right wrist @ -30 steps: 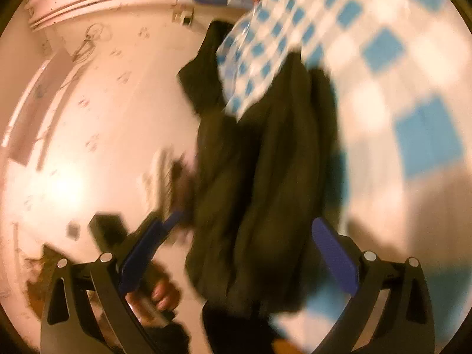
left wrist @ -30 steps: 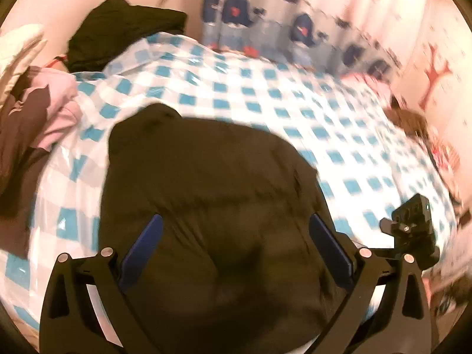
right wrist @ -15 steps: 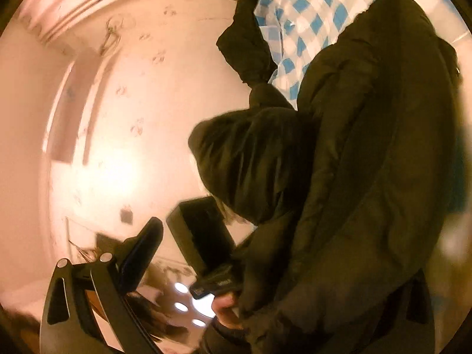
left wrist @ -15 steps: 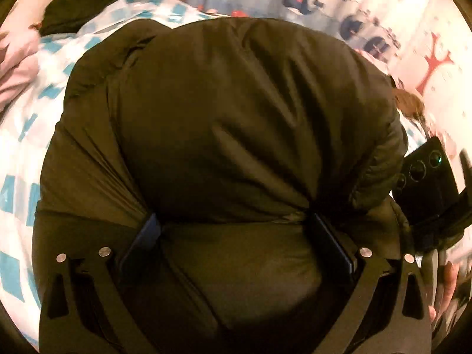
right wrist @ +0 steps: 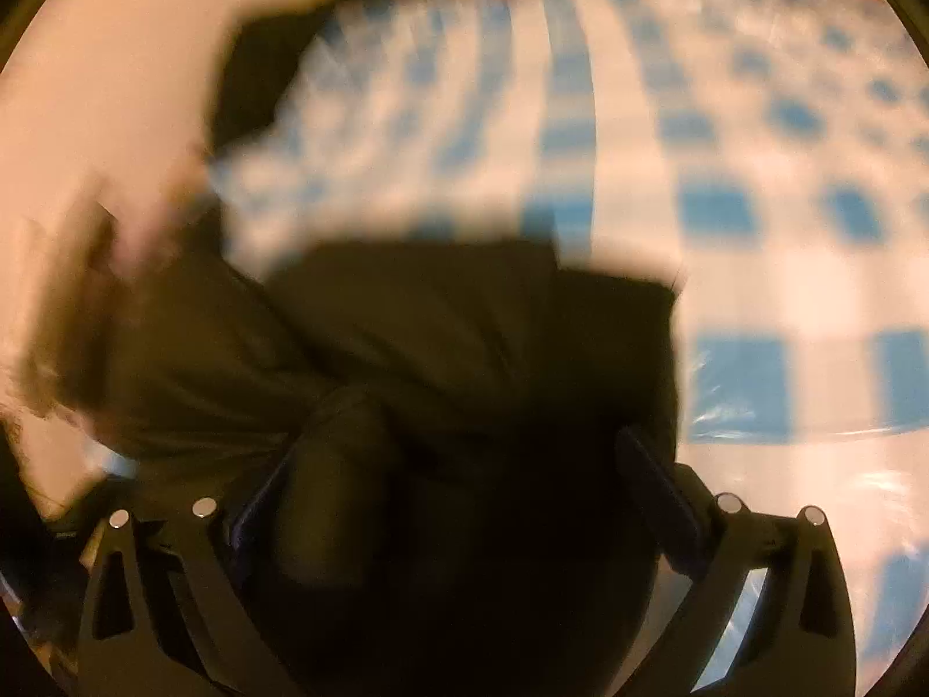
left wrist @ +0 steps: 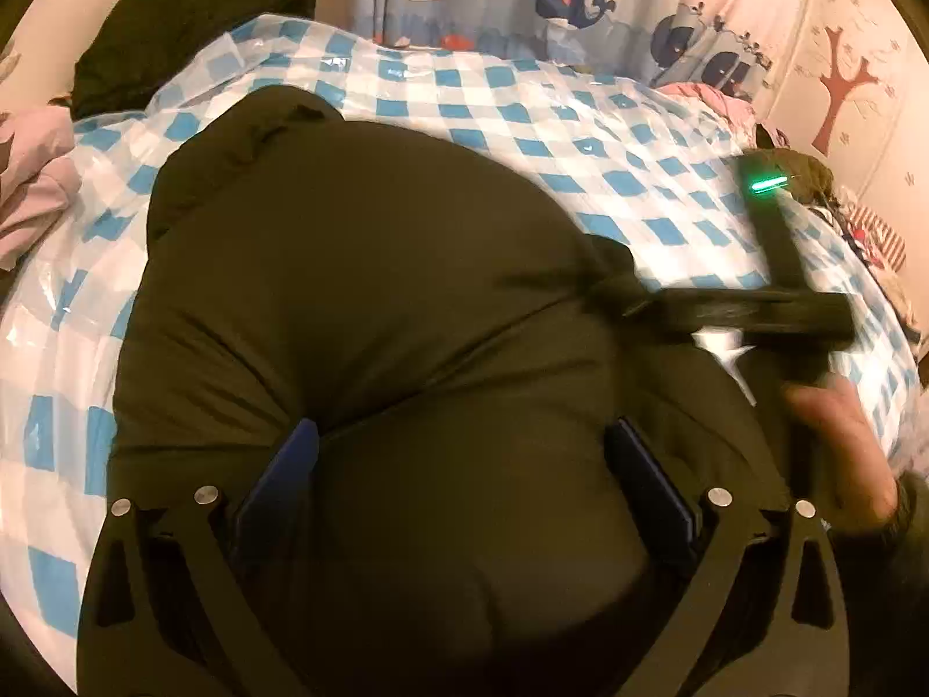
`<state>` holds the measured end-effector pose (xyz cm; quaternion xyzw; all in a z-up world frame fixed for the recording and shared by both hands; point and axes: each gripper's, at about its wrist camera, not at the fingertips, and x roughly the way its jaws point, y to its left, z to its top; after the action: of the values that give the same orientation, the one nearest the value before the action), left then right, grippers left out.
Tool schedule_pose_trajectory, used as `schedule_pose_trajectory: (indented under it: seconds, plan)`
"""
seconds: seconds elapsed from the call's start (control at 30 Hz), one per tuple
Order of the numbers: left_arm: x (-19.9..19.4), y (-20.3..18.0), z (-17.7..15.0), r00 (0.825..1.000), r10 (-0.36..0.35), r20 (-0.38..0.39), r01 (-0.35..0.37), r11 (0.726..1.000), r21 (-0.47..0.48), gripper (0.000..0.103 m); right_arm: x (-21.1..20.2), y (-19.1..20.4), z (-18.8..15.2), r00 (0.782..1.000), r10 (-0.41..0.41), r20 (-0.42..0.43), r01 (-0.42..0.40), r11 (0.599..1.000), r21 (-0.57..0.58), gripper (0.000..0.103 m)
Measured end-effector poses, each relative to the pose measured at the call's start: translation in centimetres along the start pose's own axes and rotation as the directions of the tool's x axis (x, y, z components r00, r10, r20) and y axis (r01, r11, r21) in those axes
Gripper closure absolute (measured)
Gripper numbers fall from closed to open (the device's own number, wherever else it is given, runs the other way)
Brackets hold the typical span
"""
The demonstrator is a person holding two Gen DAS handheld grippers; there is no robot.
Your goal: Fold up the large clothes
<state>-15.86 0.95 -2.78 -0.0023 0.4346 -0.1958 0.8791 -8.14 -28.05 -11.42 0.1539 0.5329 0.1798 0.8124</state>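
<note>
Jacket (left wrist: 371, 313) has dropped lower onto the checkered plastic-covered bed (left wrist: 522, 110), puffy dark mound. My left gripper (left wrist: 458, 464) and right gripper (right wrist: 458, 482) both spread wide, fabric bulging between the fingers.

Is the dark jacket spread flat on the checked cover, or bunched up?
Bunched up. The dark jacket sits as a rounded, puffy mound with deep creases on the checked cover, its near part filling the left tool.

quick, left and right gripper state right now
left gripper: open, fingers wide apart around the dark jacket, pressed into it.
right gripper: open, fingers spread around a bunch of the same jacket.
</note>
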Motion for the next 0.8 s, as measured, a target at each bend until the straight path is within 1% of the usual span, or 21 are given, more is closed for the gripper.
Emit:
schedule_pose_trajectory:
  seconds: [0.03,0.07,0.1,0.13,0.2,0.23,0.27,0.3,0.33,0.37,0.4,0.43,0.47,0.5,0.57,0.6,0.63,0.7,0.73,0.77,0.8]
  plan:
    - [-0.5,0.0,0.1,1.0,-0.014,-0.021,0.014,1.0,0.008,0.008,-0.8,-0.1,-0.5,1.0,-0.026,0.003,0.026,1.0,-0.011,0.005]
    - [-1.4,0.3,0.4,0.999,-0.027,-0.017,0.027,1.0,0.009,0.008,-1.3,0.2,-0.3,0.999,-0.037,0.008,0.038,0.999,-0.014,0.006]
    - [-2.3,0.7,0.6,1.0,-0.03,0.002,0.03,1.0,0.002,0.008,-2.6,0.3,-0.4,0.999,-0.038,0.031,0.038,0.999,-0.017,0.006]
    - [-3.4,1.6,1.3,0.999,-0.02,0.039,0.02,1.0,-0.007,0.008,-3.6,0.5,-0.3,0.998,-0.033,0.055,0.034,0.999,-0.017,0.006]
    - [-5.0,3.9,2.3,0.995,0.023,0.1,-0.019,0.999,-0.04,0.008,-7.2,1.1,0.6,0.988,0.007,0.156,-0.006,1.0,-0.006,0.006]
    - [-5.8,5.5,2.6,0.99,0.05,0.132,-0.039,0.995,-0.09,0.008,-8.1,1.3,1.1,0.981,0.059,0.187,-0.061,0.998,0.004,0.006]
    - [-6.3,7.3,2.7,0.986,0.069,0.152,-0.045,0.987,-0.155,0.008,-8.6,2.0,2.2,0.973,0.126,0.193,-0.131,0.991,0.014,0.006]
    - [-6.3,8.7,2.4,0.986,0.068,0.153,-0.034,0.977,-0.211,0.008,-7.9,2.1,2.9,0.967,0.183,0.179,-0.192,0.981,0.035,0.006]
    - [-5.8,10.0,2.0,0.988,0.061,0.143,-0.022,0.966,-0.259,0.008,-6.0,2.1,3.3,0.968,0.213,0.131,-0.224,0.972,0.072,0.006]
    - [-5.0,11.0,1.3,0.992,0.047,0.119,-0.009,0.952,-0.306,0.008,-2.4,2.4,3.7,0.987,0.151,0.049,-0.155,0.985,0.075,0.006]
    - [-3.9,11.6,0.7,0.995,0.028,0.095,0.005,0.944,-0.329,0.008,0.7,2.6,3.7,0.995,0.101,-0.003,-0.101,0.994,0.04,0.005]
    - [-2.5,11.7,-0.2,0.999,-0.007,0.054,0.025,0.937,-0.347,0.008,2.8,2.5,3.7,0.995,0.103,-0.018,-0.103,0.995,0.013,0.005]
    - [-1.7,11.5,-1.2,0.999,-0.026,0.037,0.038,0.932,-0.362,0.008,3.5,2.2,4.7,0.995,0.101,-0.015,-0.101,0.994,0.034,0.005]
    - [-1.8,11.4,-1.9,0.999,-0.022,0.038,0.035,0.928,-0.371,0.008,3.2,2.3,5.1,0.995,0.094,-0.03,-0.092,0.994,0.055,0.005]
    - [-3.0,11.3,-2.8,0.998,-0.02,0.052,0.038,0.929,-0.367,0.008,0.8,3.3,5.1,0.998,0.06,0.004,-0.06,0.998,0.024,0.005]
    - [-3.8,11.6,-2.9,0.998,-0.009,0.061,0.031,0.931,-0.363,0.008,-0.9,4.0,4.6,0.998,0.062,0.032,-0.061,0.998,-0.008,0.005]
    - [-4.6,11.9,-2.9,0.998,0.007,0.07,0.018,0.933,-0.36,0.008,-2.3,4.6,4.1,0.996,0.07,0.053,-0.069,0.997,-0.028,0.005]
    - [-5.9,12.9,-2.8,0.996,0.03,0.085,0.003,0.933,-0.36,0.008,-6.4,6.1,1.7,0.988,0.103,0.115,-0.091,0.99,-0.104,0.005]
    - [-6.3,13.3,-2.9,0.995,0.042,0.092,-0.006,0.93,-0.368,0.008,-7.8,6.3,0.5,0.985,0.116,0.126,-0.101,0.988,-0.118,0.005]
    - [-6.8,13.8,-3.1,0.994,0.047,0.098,-0.006,0.927,-0.376,0.008,-8.8,6.1,-0.8,0.981,0.147,0.126,-0.134,0.985,-0.111,0.005]
    - [-7.2,14.4,-3.2,0.993,0.05,0.103,-0.006,0.923,-0.384,0.008,-9.4,5.5,-2.4,0.969,0.218,0.116,-0.209,0.974,-0.087,0.005]
